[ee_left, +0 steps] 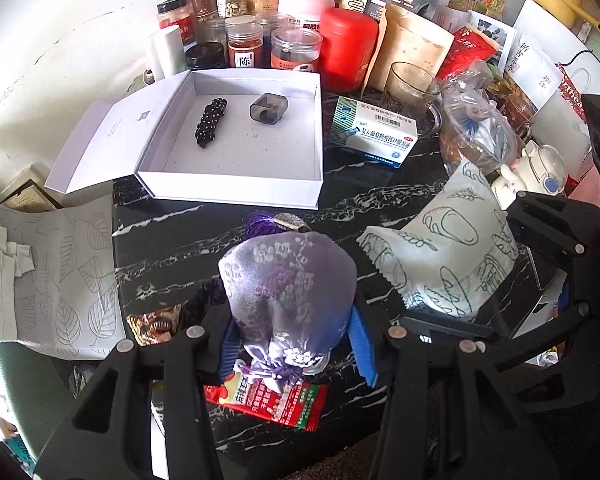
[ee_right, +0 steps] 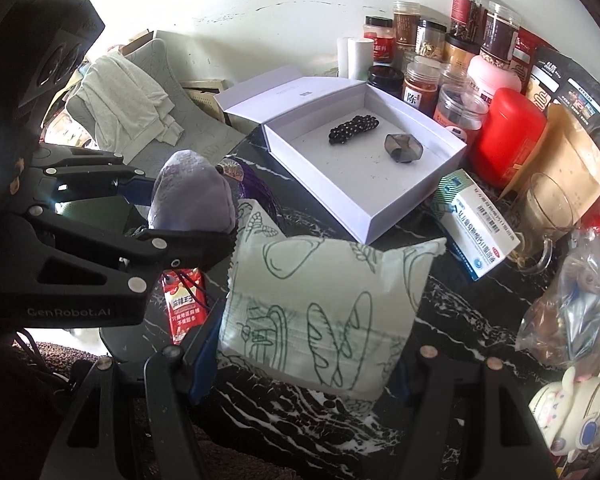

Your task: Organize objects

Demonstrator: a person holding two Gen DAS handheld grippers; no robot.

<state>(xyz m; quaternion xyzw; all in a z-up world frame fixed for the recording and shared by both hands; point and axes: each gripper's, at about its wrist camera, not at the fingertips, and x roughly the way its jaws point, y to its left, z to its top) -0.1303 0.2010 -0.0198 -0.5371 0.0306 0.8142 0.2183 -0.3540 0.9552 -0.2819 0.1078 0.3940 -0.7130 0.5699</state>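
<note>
Left gripper (ee_left: 296, 344) clamped on purple pouch (ee_left: 288, 280), held above black marble table (ee_left: 172, 248), near edge. Right gripper (ee_right: 300, 364) clamped on pale green packet (ee_right: 320, 304), just beside pouch. White box (ee_left: 236, 192) open on table ahead, lid (ee_left: 100, 140) folded out left; black beaded clip (ee_left: 211, 121) and grey case (ee_left: 269, 108) inside, apart. Medicine carton (ee_left: 374, 132) just right of box. Red sachet (ee_left: 276, 400) flat on table under pouch. Jars (ee_left: 256, 32) at back wall.
</note>
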